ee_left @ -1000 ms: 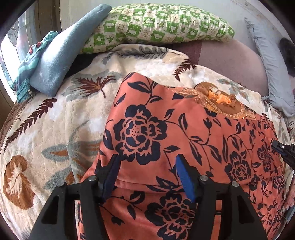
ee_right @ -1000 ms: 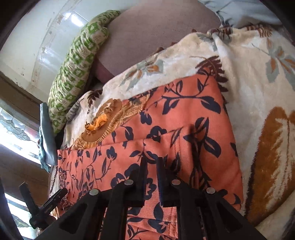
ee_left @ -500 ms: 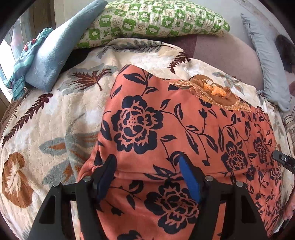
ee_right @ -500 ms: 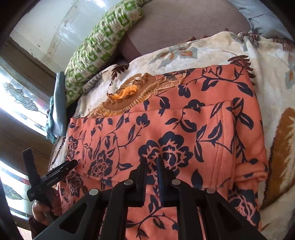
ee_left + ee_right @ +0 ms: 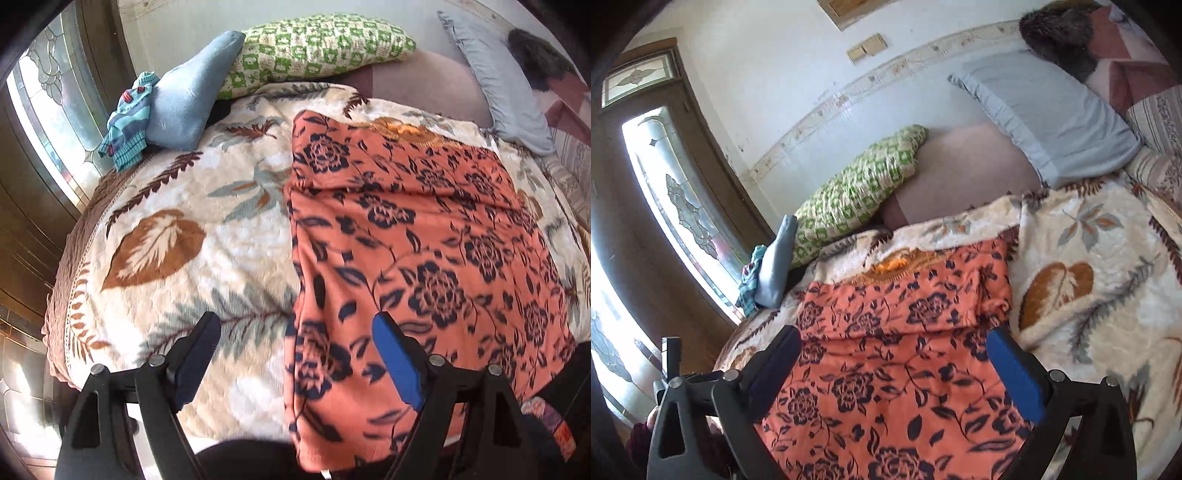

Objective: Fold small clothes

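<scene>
An orange garment with dark blue flowers (image 5: 413, 236) (image 5: 897, 354) lies folded flat on a cream leaf-print blanket (image 5: 207, 236) (image 5: 1100, 280); its embroidered orange neckline (image 5: 410, 131) shows at the far end. My left gripper (image 5: 295, 354) hovers above the garment's left edge, jaws opening, nothing between the blue pads. My right gripper (image 5: 897, 365) hangs over the garment's near part, jaws opening wide, pads clear of the cloth. In the right wrist view the left gripper (image 5: 670, 373) shows at the lower left, held by a hand.
A green checked pillow (image 5: 317, 48) (image 5: 857, 195), a light blue cushion (image 5: 188, 99) and a striped teal cloth (image 5: 127, 122) lie at the blanket's far left. A grey pillow (image 5: 495, 85) (image 5: 1049, 118) leans at the far right. A glazed door (image 5: 672, 206) stands left.
Both grippers have pulled back and risen away from the garment. The right gripper, shut on the cloth before, now stands wide open. The left jaws have spread further and shifted left off the fold.
</scene>
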Demonstrator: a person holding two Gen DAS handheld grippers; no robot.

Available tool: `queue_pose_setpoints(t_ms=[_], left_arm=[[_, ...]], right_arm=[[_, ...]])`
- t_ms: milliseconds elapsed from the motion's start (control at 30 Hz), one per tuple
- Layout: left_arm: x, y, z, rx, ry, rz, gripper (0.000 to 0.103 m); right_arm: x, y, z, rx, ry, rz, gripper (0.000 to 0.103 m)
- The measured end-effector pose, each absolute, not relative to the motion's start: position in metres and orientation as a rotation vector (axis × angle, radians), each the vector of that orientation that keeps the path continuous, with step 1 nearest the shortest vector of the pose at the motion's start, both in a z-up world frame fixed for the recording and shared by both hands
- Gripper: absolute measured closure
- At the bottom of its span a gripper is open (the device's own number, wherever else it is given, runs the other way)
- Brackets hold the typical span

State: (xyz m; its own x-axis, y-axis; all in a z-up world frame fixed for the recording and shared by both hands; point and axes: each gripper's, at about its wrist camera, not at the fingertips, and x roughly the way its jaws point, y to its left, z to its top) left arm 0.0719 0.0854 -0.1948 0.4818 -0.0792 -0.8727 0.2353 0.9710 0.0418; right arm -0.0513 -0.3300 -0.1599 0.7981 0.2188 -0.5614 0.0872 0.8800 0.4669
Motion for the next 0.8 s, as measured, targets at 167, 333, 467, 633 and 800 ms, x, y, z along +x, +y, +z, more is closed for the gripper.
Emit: queue_pose_setpoints(t_ms=[167,333,467,633,800], left_arm=[[0.039,0.099,-0.216,0.114,1.164,-0.222,0.019],[0.035,0.106,-0.239,-0.014,1.3,-0.263,0.021],[0.031,0.105,-0.248,-0.054,1.341,-0.301,0.039],[0.029,0.115,-0.266,-0.135,1.412,-0.309,0.068],[0.023,0.119,-0.269,-0.165,1.443,-0.331,0.067]], right_arm=[[-0.09,-0.353,-0.207,0.632,0.875,0.005,0.008],[-0.124,-0.375,-0.248,0.806,1.003,-0.06,0.028],[-0.136,-0.386,-0.266,0.84,1.035,-0.138,0.029],[-0.128,-0.386,-0.286,0.86,1.075,-0.167,0.029],[-0.117,-0.371,-0.314,0.842,1.194,-0.199,0.054]])
